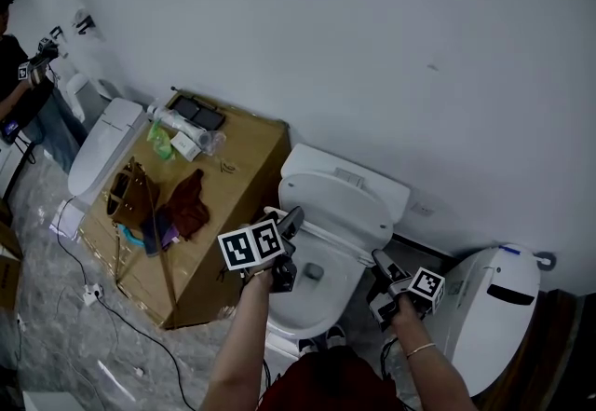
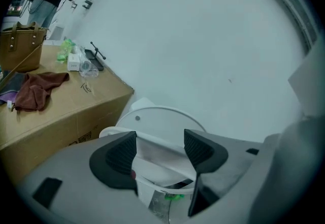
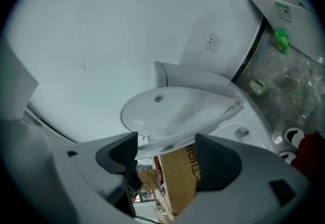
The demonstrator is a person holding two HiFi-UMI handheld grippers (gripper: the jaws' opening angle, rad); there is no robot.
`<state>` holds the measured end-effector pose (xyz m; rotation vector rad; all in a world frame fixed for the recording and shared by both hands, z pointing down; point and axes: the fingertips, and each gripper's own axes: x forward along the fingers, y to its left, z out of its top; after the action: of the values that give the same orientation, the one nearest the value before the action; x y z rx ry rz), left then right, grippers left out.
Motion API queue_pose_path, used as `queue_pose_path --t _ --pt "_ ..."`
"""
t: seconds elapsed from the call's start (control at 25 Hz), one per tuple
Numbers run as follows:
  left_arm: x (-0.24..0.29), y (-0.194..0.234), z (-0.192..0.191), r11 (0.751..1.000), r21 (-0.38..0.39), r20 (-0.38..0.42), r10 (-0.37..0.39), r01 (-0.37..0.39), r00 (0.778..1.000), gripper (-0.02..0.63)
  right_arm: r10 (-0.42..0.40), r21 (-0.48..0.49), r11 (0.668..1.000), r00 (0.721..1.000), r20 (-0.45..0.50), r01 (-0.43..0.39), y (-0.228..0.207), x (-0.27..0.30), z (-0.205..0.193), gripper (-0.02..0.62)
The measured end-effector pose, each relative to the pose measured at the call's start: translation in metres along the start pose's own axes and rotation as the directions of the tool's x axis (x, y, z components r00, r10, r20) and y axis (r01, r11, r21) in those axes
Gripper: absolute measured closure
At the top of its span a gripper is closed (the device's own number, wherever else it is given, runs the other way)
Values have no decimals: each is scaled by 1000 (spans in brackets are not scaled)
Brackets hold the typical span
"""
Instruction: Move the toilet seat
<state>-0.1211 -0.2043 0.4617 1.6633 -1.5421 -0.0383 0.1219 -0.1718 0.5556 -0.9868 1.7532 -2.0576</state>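
The white toilet stands in the middle of the head view, its bowl (image 1: 307,297) uncovered and its lid (image 1: 337,204) tipped back toward the tank. The toilet seat (image 2: 152,142) runs as a thin white band across the gap of my left gripper (image 2: 160,144), under the lid (image 2: 160,119). That left gripper (image 1: 291,216) is at the seat's left edge with its jaws apart. My right gripper (image 1: 380,260) hangs open to the right of the bowl, holding nothing. From my right gripper (image 3: 166,149) the lid (image 3: 172,108) and seat (image 3: 213,119) stand raised off the bowl (image 3: 249,134).
A big cardboard box (image 1: 233,167) is tight against the toilet's left, carrying a brown bag (image 1: 126,190), a dark red cloth (image 1: 186,204) and small items. More toilets stand at left (image 1: 102,143) and right (image 1: 489,307). A person (image 1: 19,74) is far left; cables (image 1: 93,293) cross the floor.
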Motion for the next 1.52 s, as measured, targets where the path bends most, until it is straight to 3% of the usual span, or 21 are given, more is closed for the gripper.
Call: queue_pose_path --t 0.44,0.64,1.04,1.32,1.52 --pt "21 -8 15 1000 -6 9 -7 7 1000 334 40 9 999 999 27 -40 8 6 18 258" --pt "29 -11 19 1000 -10 11 -11 11 1000 334 37 -126 991 999 -36 -42 14 5 17 259" --pt "37 -13 25 1000 -10 30 -26 26 999 334 -68 -382 924 993 -97 26 20 15 5 261" --pt "43 -17 28 1000 0 30 -30 30 999 334 -151 -487 865 988 -24 120 22 28 5 262" --pt "52 -19 34 1000 -11 43 -20 20 999 334 -190 -502 846 981 31 180 22 38 12 264"
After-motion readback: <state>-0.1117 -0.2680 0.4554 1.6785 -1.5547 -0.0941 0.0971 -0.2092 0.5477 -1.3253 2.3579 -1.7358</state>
